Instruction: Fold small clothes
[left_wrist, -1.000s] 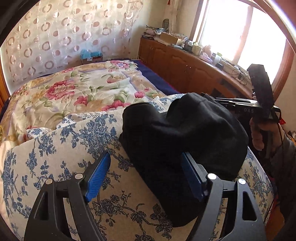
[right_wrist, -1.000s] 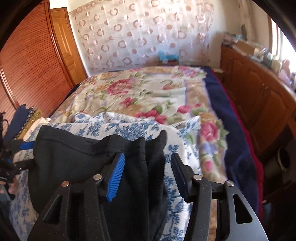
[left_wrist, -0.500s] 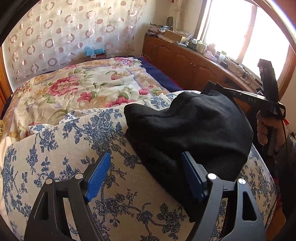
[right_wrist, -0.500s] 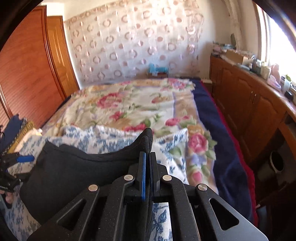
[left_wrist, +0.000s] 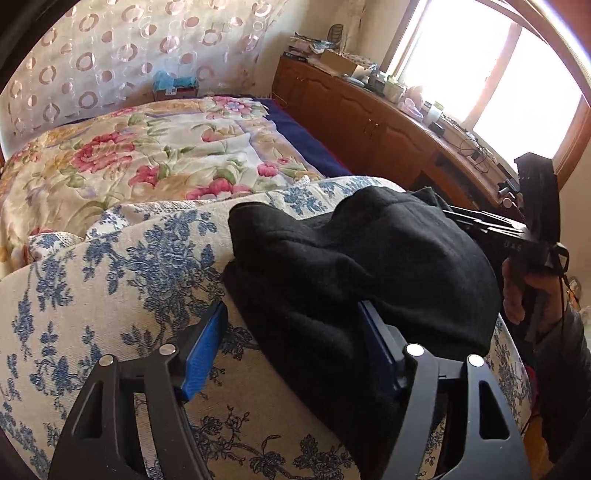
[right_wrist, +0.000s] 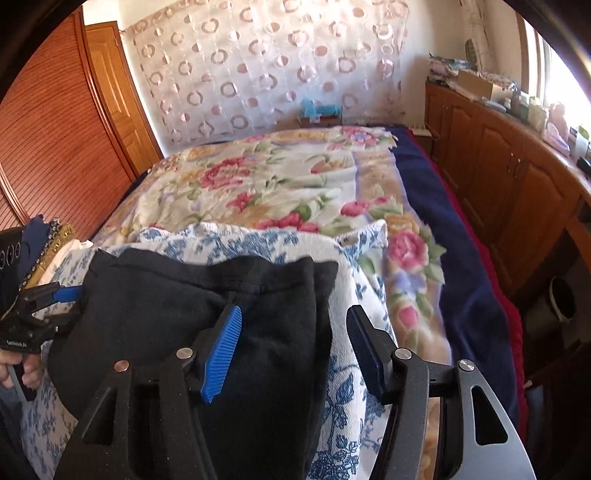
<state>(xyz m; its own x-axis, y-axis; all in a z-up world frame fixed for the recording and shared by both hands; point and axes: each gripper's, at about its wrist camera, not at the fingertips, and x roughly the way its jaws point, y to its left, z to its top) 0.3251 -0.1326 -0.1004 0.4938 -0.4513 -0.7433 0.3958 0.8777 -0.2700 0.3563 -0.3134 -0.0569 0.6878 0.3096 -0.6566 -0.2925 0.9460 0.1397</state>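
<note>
A black garment (left_wrist: 369, 266) lies folded on a blue-flowered white cloth (left_wrist: 122, 273) at the near end of the bed. My left gripper (left_wrist: 291, 347) is open, its jaws straddling the garment's near left edge. In the right wrist view the garment (right_wrist: 177, 306) fills the lower left. My right gripper (right_wrist: 291, 350) is open around the garment's right edge, not gripping it. The right gripper also shows in the left wrist view (left_wrist: 517, 236) at the garment's far right, and the left gripper in the right wrist view (right_wrist: 44, 306) at its left edge.
A floral quilt (right_wrist: 288, 184) covers the bed beyond. Wooden cabinets (right_wrist: 509, 177) with clutter run along the right under a window. A wooden wardrobe (right_wrist: 48, 140) stands on the left, with stacked clothes (right_wrist: 40, 243) beside it.
My right gripper shut on the garment's right edge half a second ago and has now opened, letting it go. The left gripper stayed open and hardly moved.
</note>
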